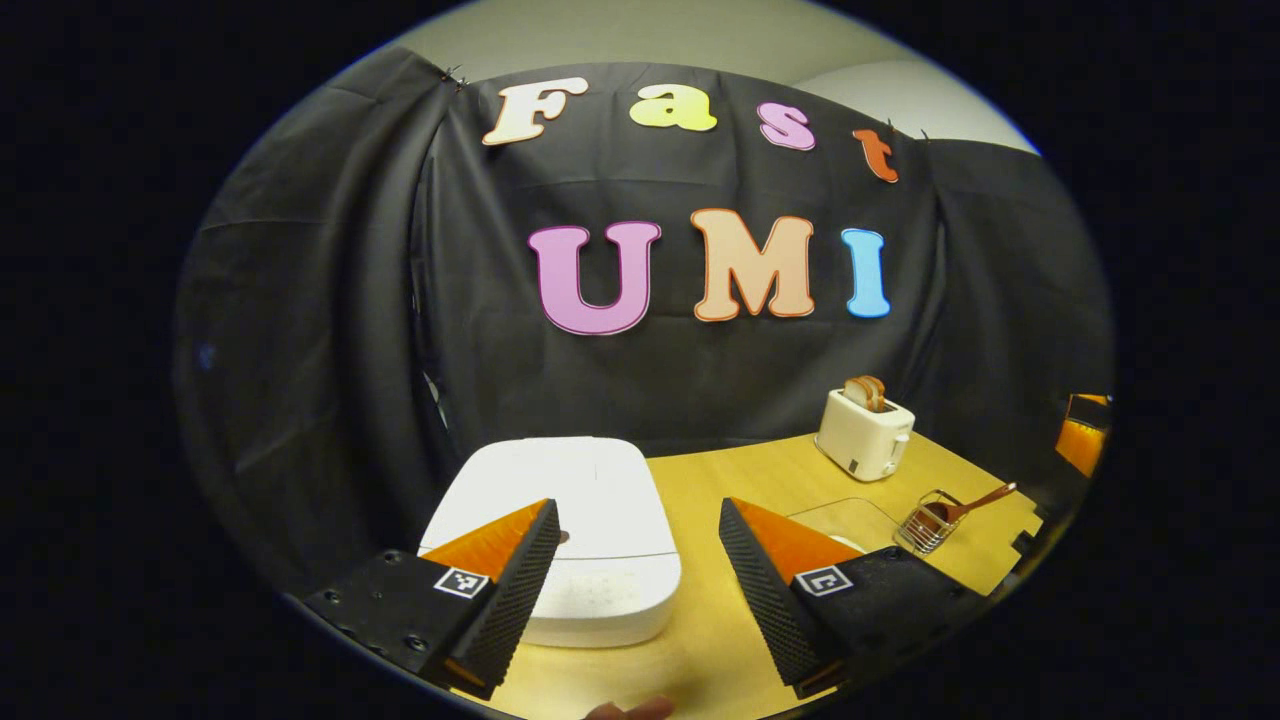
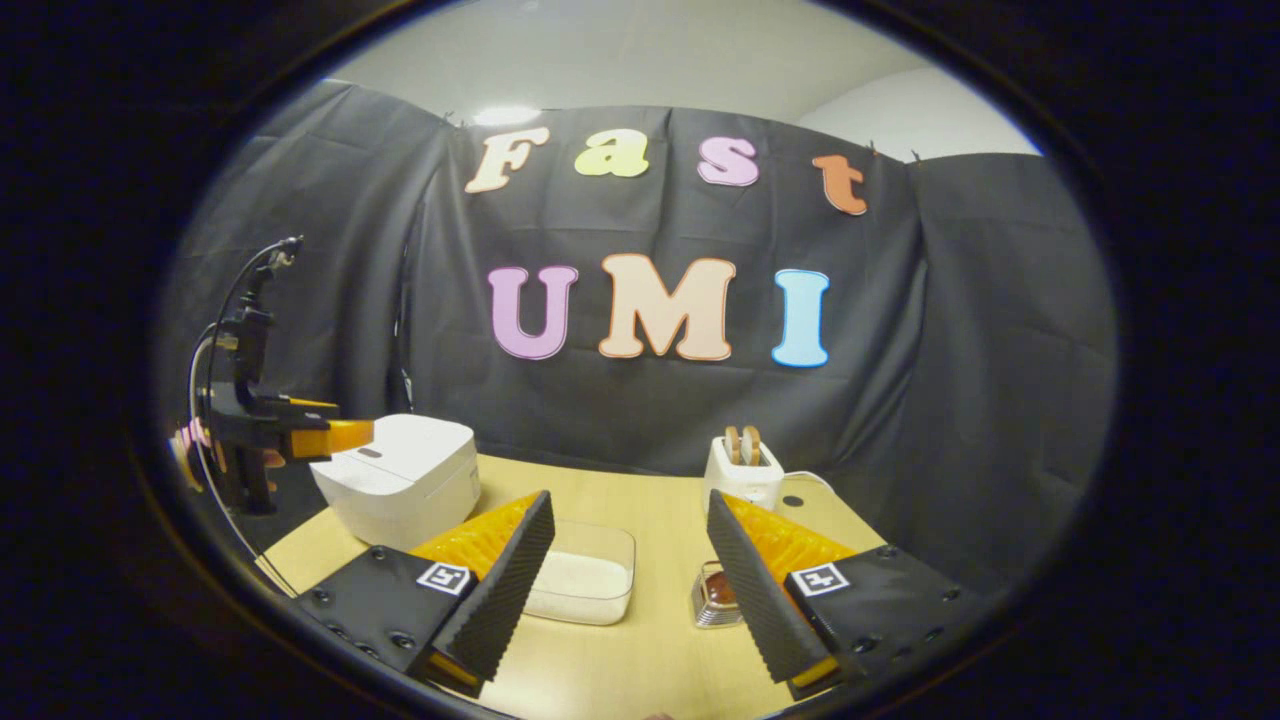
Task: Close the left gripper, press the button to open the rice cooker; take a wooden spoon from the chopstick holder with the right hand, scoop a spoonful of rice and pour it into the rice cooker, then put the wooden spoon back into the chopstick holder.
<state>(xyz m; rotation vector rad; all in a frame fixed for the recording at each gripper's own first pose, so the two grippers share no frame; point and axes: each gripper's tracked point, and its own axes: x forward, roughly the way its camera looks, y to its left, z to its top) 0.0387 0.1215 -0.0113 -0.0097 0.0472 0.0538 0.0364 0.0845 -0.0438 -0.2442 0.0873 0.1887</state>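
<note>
The white rice cooker (image 1: 590, 500) stands with its lid down at the table's left end, right in front of my left gripper (image 1: 640, 560), which is open and hovers just above its front edge, its left finger over the lid. In the right gripper view the cooker (image 2: 400, 480) sits at the left with that left gripper (image 2: 335, 432) beside its top. The wooden spoon (image 1: 975, 500) leans in the wire chopstick holder (image 1: 925, 525). My right gripper (image 2: 630, 570) is open and empty, above the clear box of rice (image 2: 585, 575). The holder (image 2: 712, 600) is partly hidden behind its right finger.
A white toaster (image 1: 865, 432) with bread slices stands at the back of the wooden table (image 1: 720, 470); it also appears as the toaster (image 2: 745, 470) behind the holder. Black cloth walls close the booth at back and sides. A person's hand (image 2: 190, 445) holds the left gripper.
</note>
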